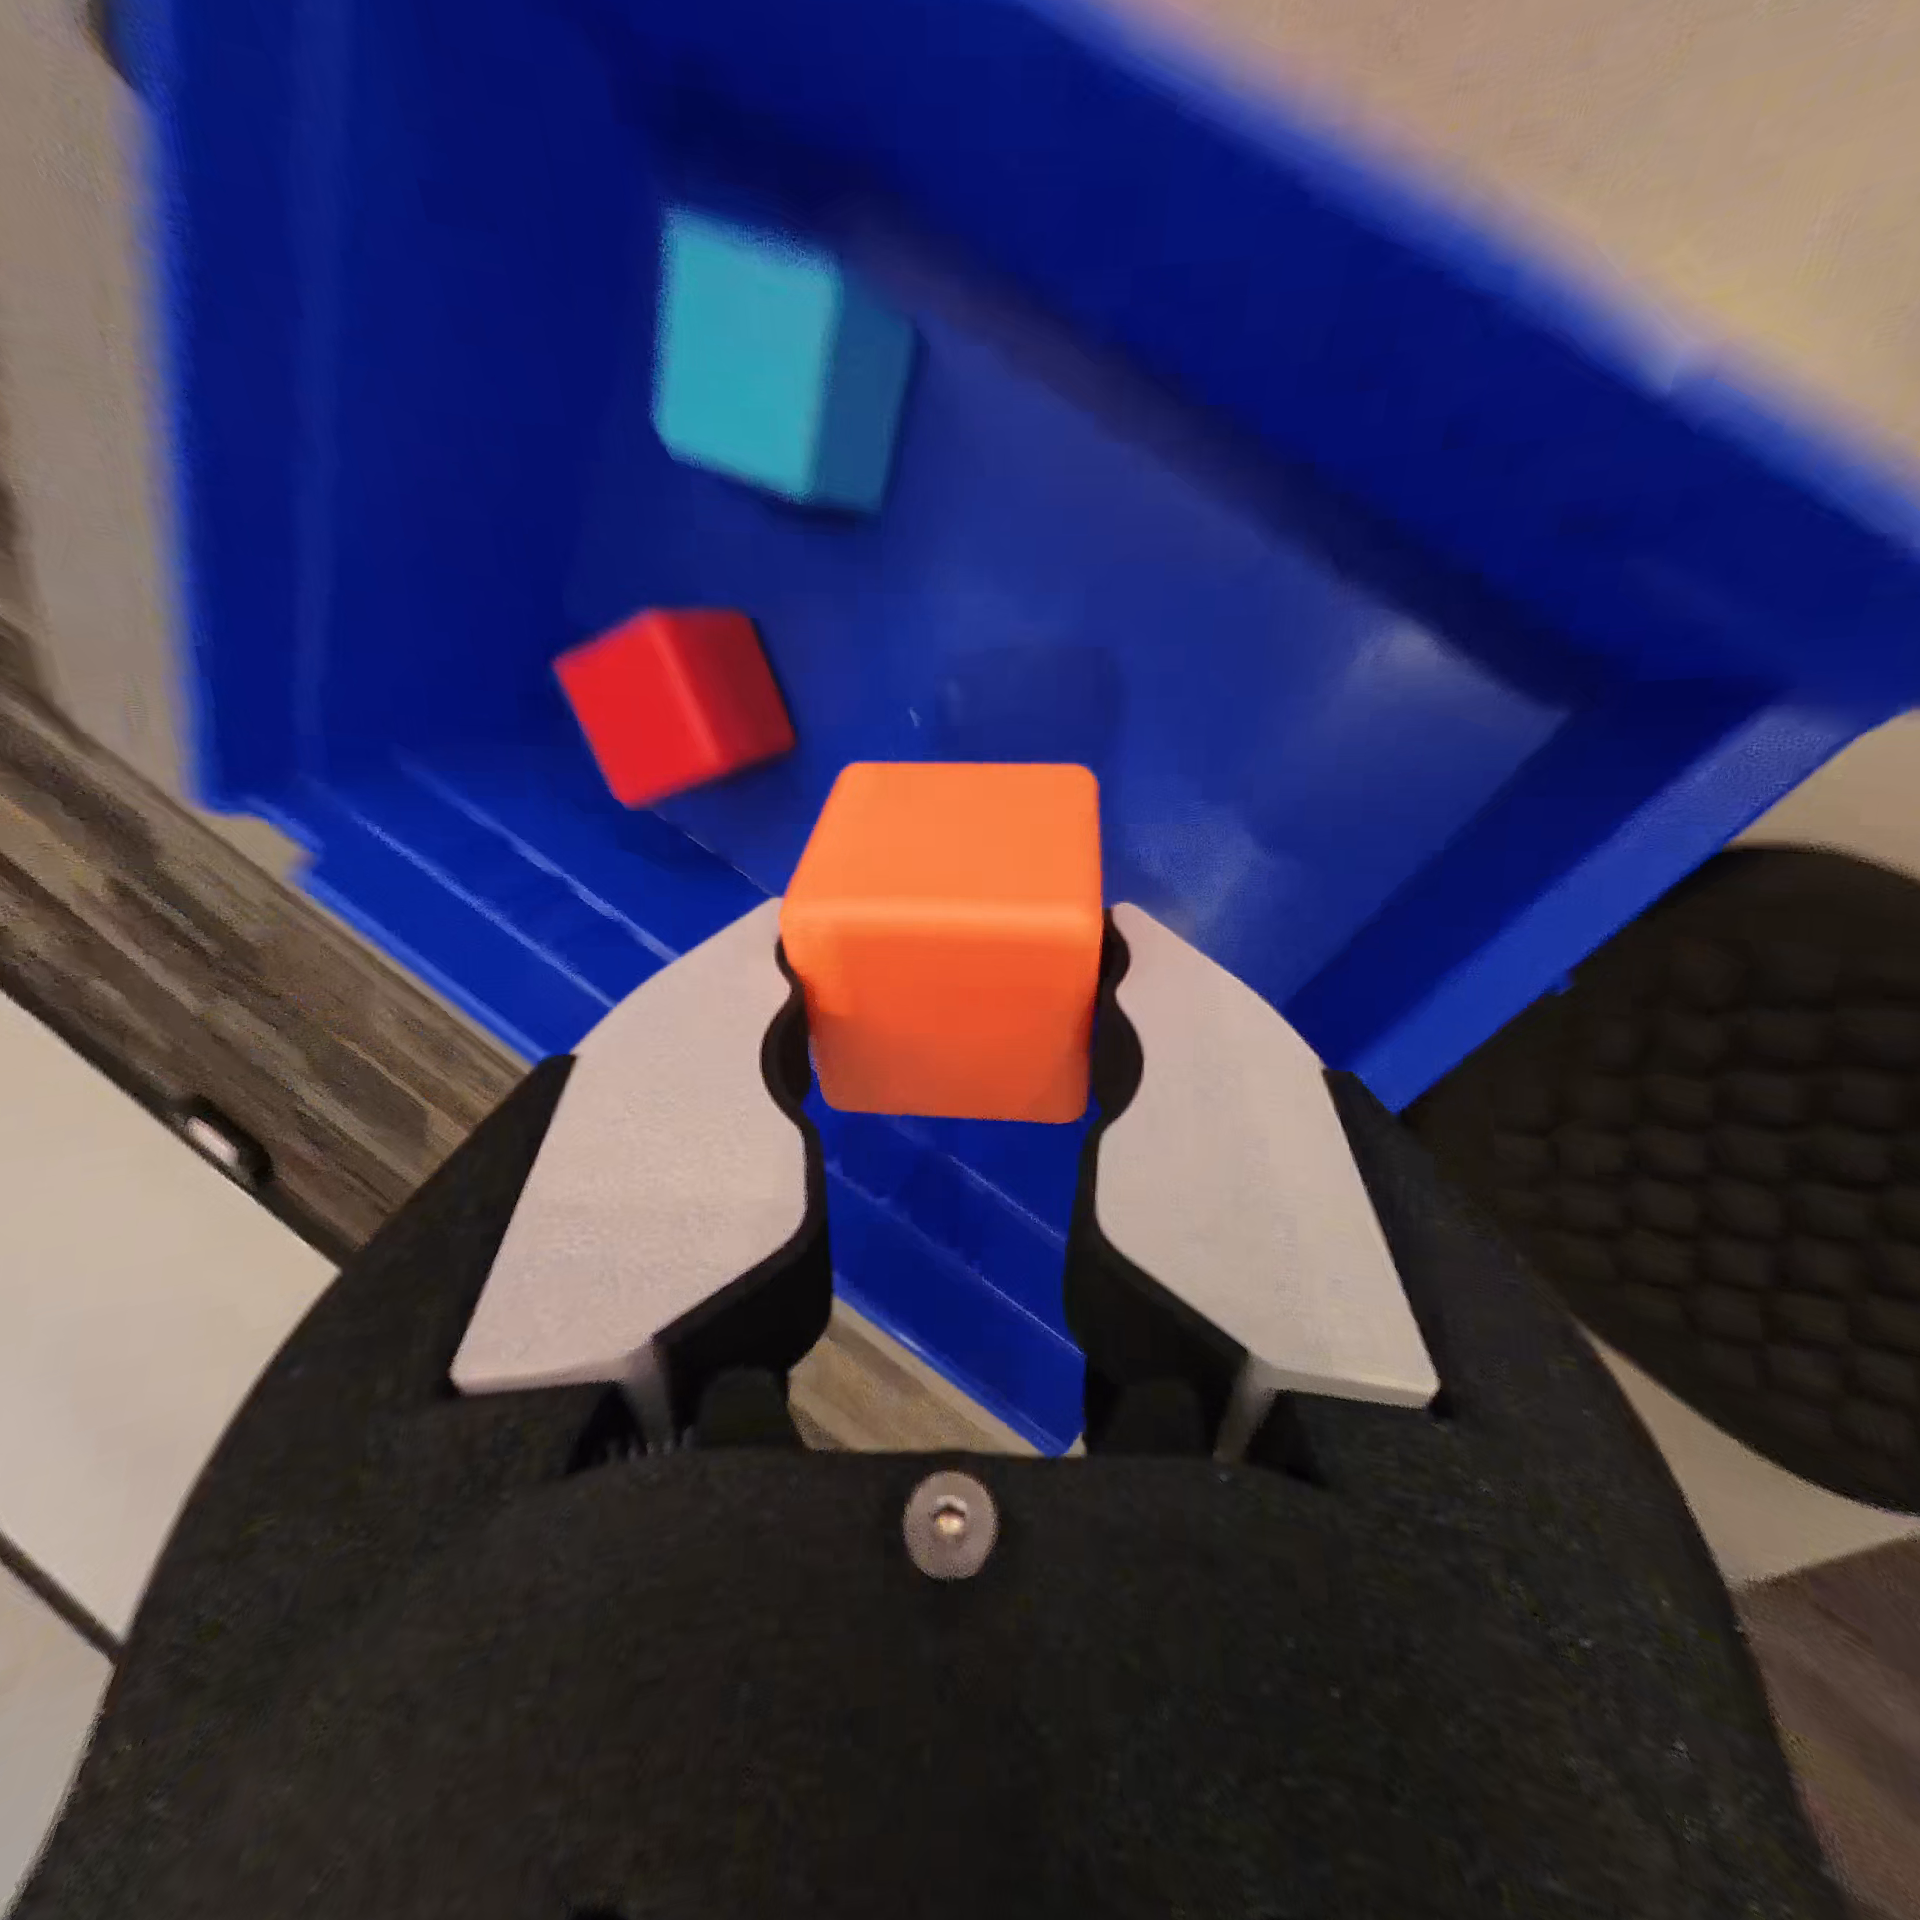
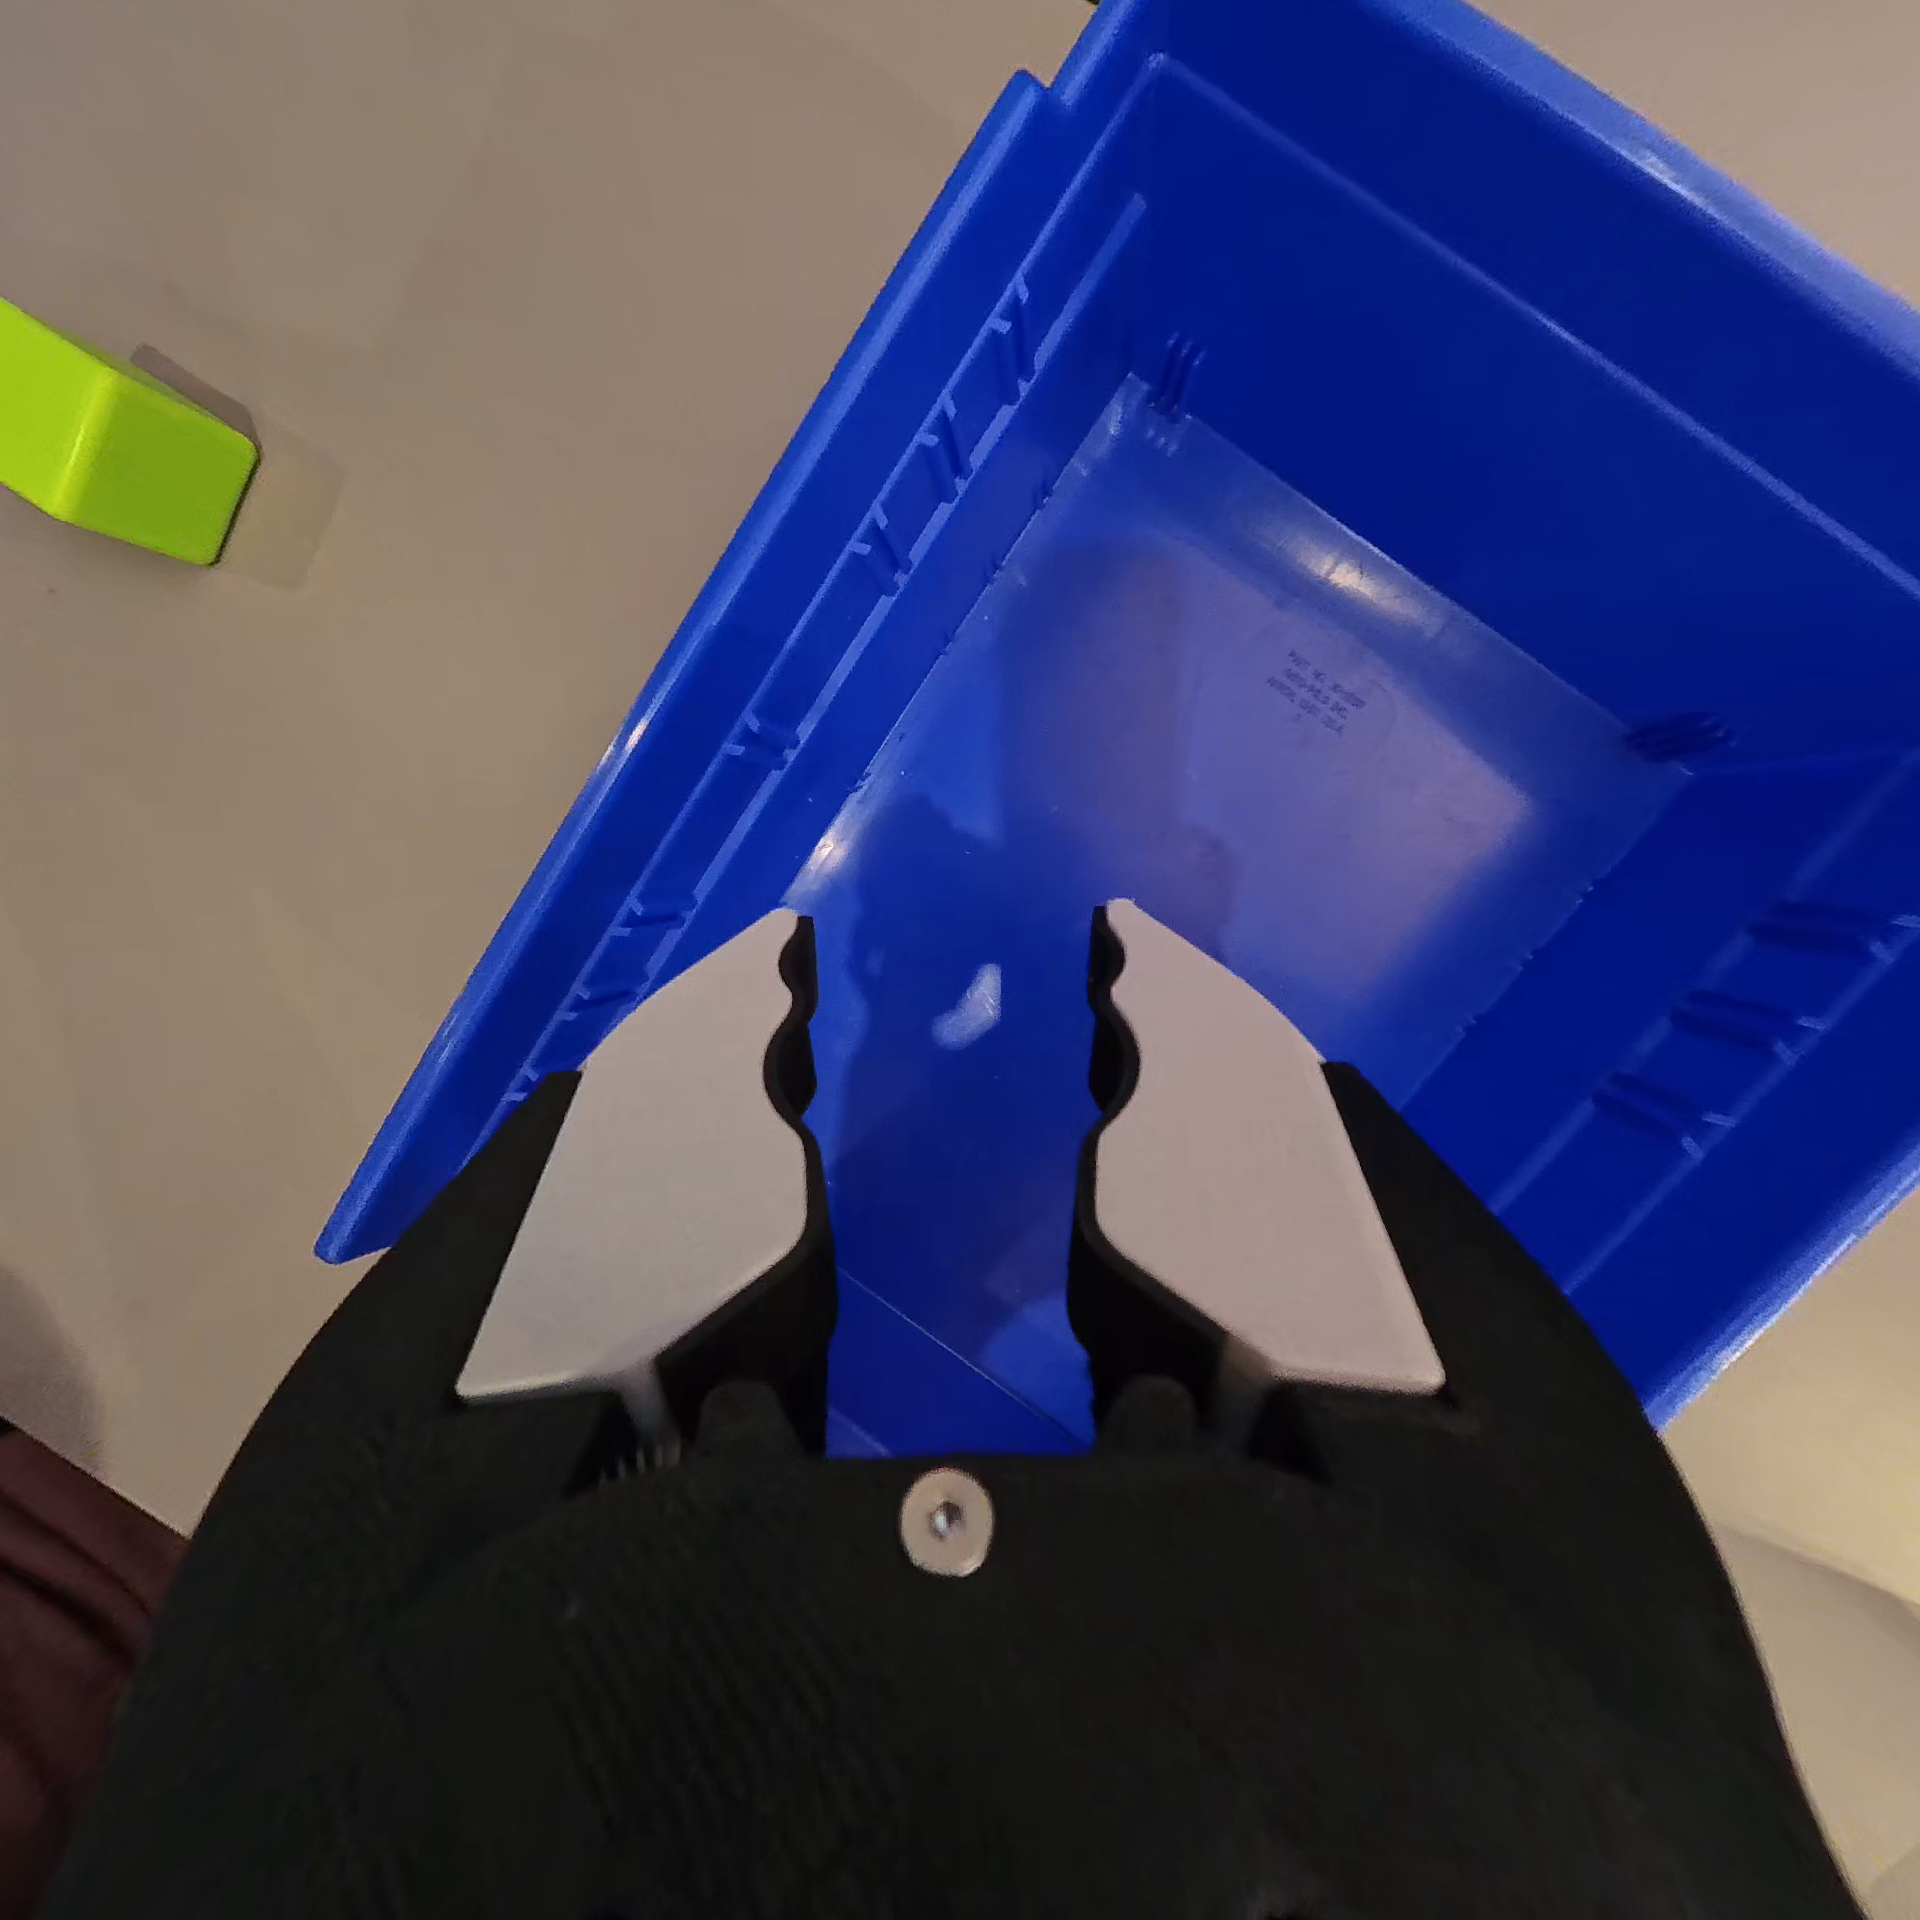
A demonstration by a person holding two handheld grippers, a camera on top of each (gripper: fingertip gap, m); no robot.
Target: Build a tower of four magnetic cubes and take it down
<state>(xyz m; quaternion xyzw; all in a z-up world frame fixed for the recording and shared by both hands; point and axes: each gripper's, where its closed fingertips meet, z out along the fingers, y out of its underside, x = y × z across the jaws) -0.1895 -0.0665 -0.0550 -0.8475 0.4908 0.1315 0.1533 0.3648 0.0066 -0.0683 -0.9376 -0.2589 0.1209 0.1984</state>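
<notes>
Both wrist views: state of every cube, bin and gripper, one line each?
left gripper: shut on orange cube
orange cube: held above the bin's near edge
red cube: loose in bin, tilted
teal cube: loose in bin
blue bin: open-topped
right gripper: open, empty, over the bin
lime-green block: on the table, outside the bin

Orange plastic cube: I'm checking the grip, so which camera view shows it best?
The left wrist view: the orange plastic cube sits centred, clamped between the left gripper fingertips over the blue plastic bin. The right wrist view shows none of it.
</notes>
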